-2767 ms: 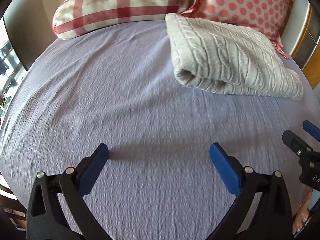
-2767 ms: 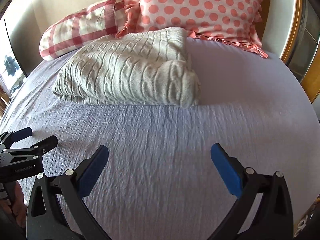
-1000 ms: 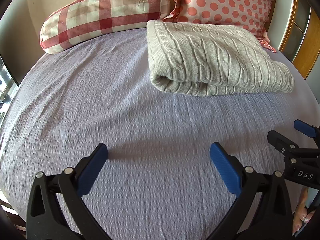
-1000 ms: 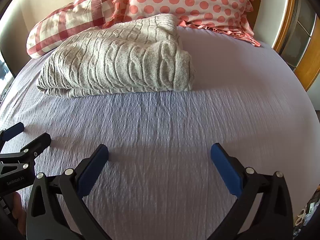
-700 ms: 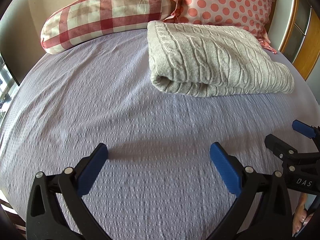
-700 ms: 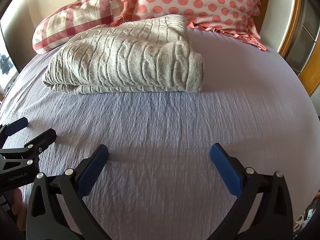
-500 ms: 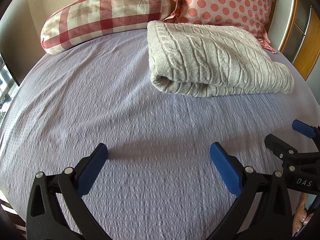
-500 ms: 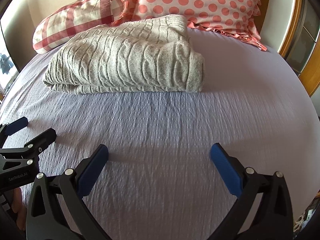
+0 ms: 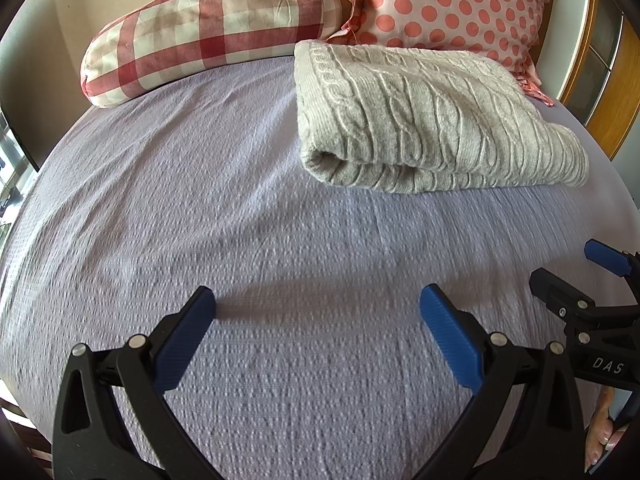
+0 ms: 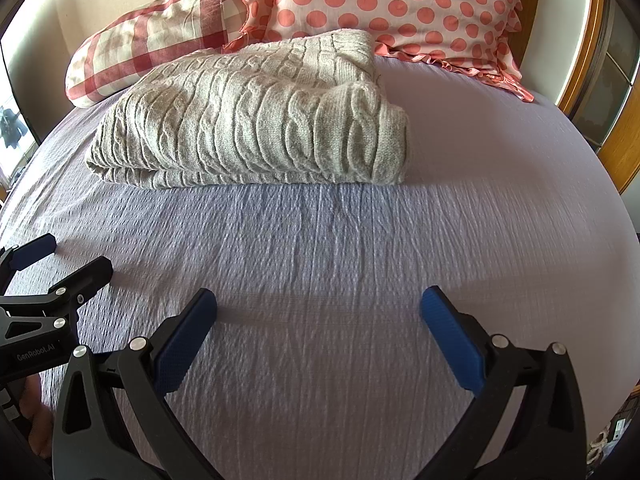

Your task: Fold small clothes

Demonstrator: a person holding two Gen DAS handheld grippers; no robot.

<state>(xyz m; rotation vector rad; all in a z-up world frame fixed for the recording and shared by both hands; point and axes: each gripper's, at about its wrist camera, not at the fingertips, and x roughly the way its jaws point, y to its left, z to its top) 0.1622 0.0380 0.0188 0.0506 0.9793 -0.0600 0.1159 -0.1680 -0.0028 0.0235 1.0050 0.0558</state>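
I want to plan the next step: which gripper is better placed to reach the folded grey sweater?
Slightly the right gripper, I think. Both are open and empty over the sheet, but the sweater lies more centred ahead of it; for the left gripper it sits to the right.

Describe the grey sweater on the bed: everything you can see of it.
The sweater is a light grey cable knit, thick and soft-looking, folded into a neat multi-layered rectangle. It lies flat on the lavender sheet, its far edge against the polka-dot pillow and near the checked pillow. Neither open gripper touches it; both hover short of it.
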